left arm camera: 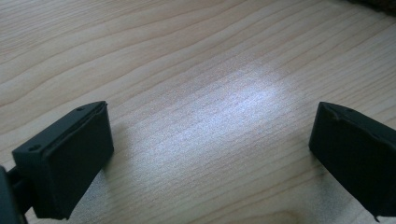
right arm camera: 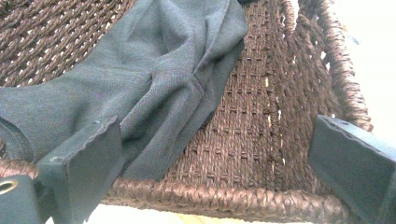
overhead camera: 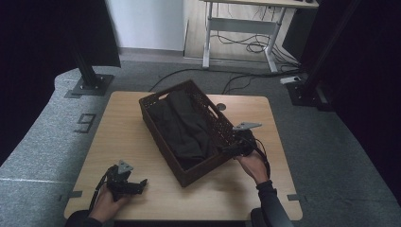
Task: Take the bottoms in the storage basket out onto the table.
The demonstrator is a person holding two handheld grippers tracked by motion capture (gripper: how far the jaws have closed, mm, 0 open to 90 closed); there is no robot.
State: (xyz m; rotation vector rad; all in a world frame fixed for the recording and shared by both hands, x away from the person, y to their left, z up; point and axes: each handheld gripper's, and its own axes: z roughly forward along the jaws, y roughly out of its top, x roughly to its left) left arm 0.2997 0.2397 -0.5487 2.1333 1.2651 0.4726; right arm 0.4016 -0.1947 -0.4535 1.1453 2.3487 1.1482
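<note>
Basket (overhead camera: pixel 189 175): middle of the table (overhead camera: pixel 123 127).
Cloth (overhead camera: pixel 182 125): lying inside the basket.
Right gripper (overhead camera: pixel 228 150): wide apart, at the basket's right wall.
Left gripper (overhead camera: pixel 142 183): wide apart, left of the basket.

High view above table (overhead camera: pixel 142 198), left close on tabletop, right inside basket (right arm camera: pixel 261 121).

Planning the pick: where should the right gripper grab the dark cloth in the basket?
Grip the raised fold of the dark cloth, coming over the basket's near rim from above. The fold stands off the woven floor, so one jaw can slip under it. The right gripper is open, already at that rim.
</note>
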